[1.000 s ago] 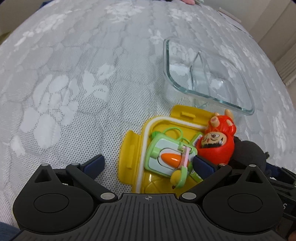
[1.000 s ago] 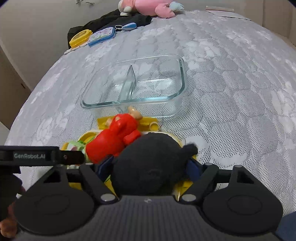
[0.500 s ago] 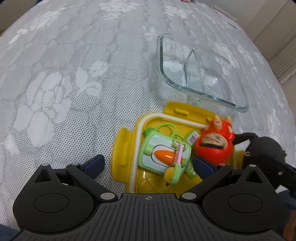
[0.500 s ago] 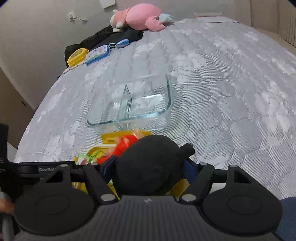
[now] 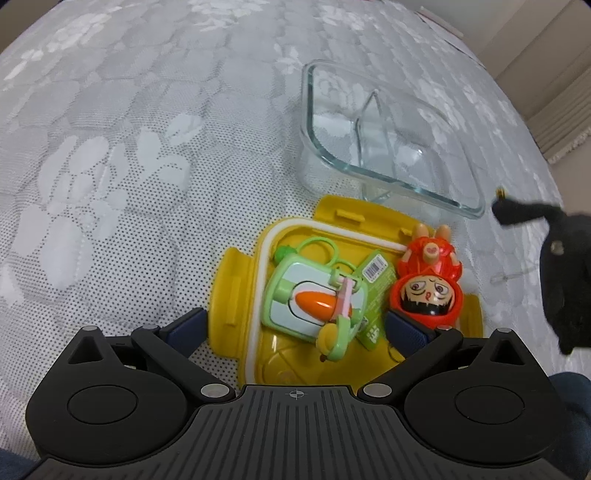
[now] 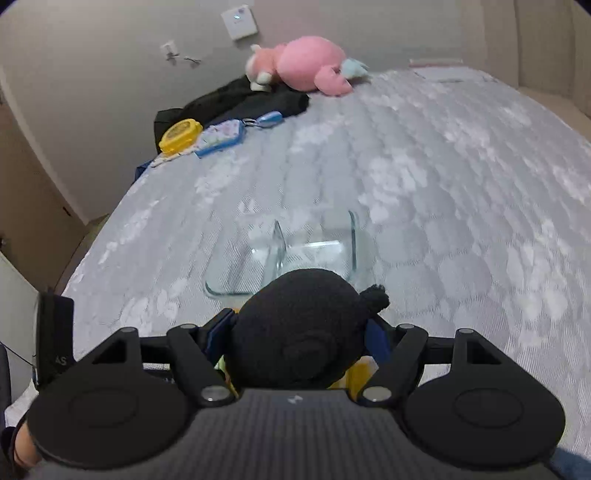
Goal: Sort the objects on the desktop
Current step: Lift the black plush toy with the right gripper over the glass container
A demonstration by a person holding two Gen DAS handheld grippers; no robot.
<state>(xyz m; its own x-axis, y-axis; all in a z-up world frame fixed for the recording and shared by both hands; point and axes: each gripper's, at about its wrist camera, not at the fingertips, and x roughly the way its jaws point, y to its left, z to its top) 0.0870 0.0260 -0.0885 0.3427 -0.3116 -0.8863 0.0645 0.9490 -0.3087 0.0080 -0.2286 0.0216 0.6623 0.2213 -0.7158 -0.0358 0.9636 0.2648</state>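
Right gripper (image 6: 295, 334): pinching the black plush (image 6: 295, 328), now lifting clear of the yellow lid (image 5: 332, 236).
Black plush: leaving lower centre, hanging at right edge.
Left gripper (image 5: 295, 326): spread over lid, unmoved.
Glass dish (image 5: 388, 147): upper right.

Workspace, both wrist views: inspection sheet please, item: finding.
Surface: grey floral quilted cover.
Job's things: empty divided glass dish; yellow tray holding green carrot toy and red figure.
Clutter: pink plush, yellow lid, dark clothing at far edge.
Grippers: left gripper open, astride the tray; right gripper clamping black plush.
Cables: nothing seen.
Surroundings: beige wall, wall socket.
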